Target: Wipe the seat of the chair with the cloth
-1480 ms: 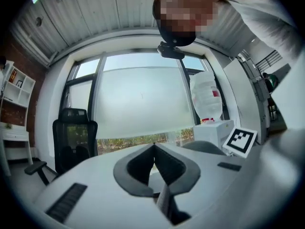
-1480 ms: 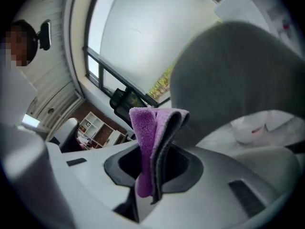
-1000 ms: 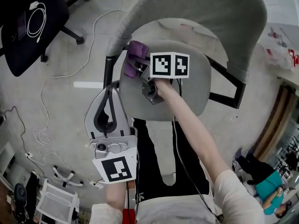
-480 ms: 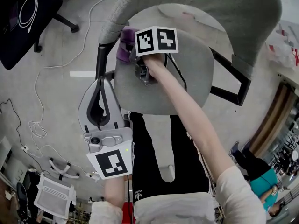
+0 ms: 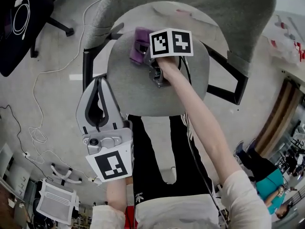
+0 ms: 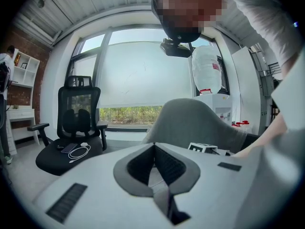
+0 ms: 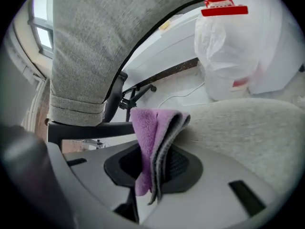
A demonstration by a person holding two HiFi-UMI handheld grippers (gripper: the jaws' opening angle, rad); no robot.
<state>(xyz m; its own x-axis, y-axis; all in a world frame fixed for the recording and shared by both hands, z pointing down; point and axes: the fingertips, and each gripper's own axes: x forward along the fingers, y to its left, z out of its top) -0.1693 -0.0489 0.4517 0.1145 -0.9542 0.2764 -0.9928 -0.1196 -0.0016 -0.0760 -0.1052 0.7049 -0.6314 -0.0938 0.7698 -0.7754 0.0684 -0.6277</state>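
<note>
The grey chair seat (image 5: pixel 157 87) fills the middle of the head view, under its curved backrest (image 5: pixel 190 4). A purple cloth (image 5: pixel 139 43) lies on the seat's rear left part, and my right gripper (image 5: pixel 144 49) is shut on it. In the right gripper view the folded cloth (image 7: pixel 148 128) stands pinched in the right gripper (image 7: pixel 153 159), touching the seat (image 7: pixel 248 128). My left gripper (image 5: pixel 98 80) hangs off the seat's left front, by the black armrest (image 5: pixel 87 63), shut and empty. In its own view the left gripper (image 6: pixel 155 147) points at the backrest (image 6: pixel 190 123).
A second black armrest (image 5: pixel 231 87) is at the seat's right. A black office chair (image 5: pixel 19 23) with a white cable stands far left. Cables (image 5: pixel 38 128) trail on the floor, near a white rack (image 5: pixel 57 202). A white bag (image 7: pixel 243 46) sits behind the chair. A person (image 5: pixel 267 185) is lower right.
My right gripper has slid the purple cloth from the seat's left edge rightwards onto the seat's rear part. The left gripper has stayed beside the chair, still shut.
</note>
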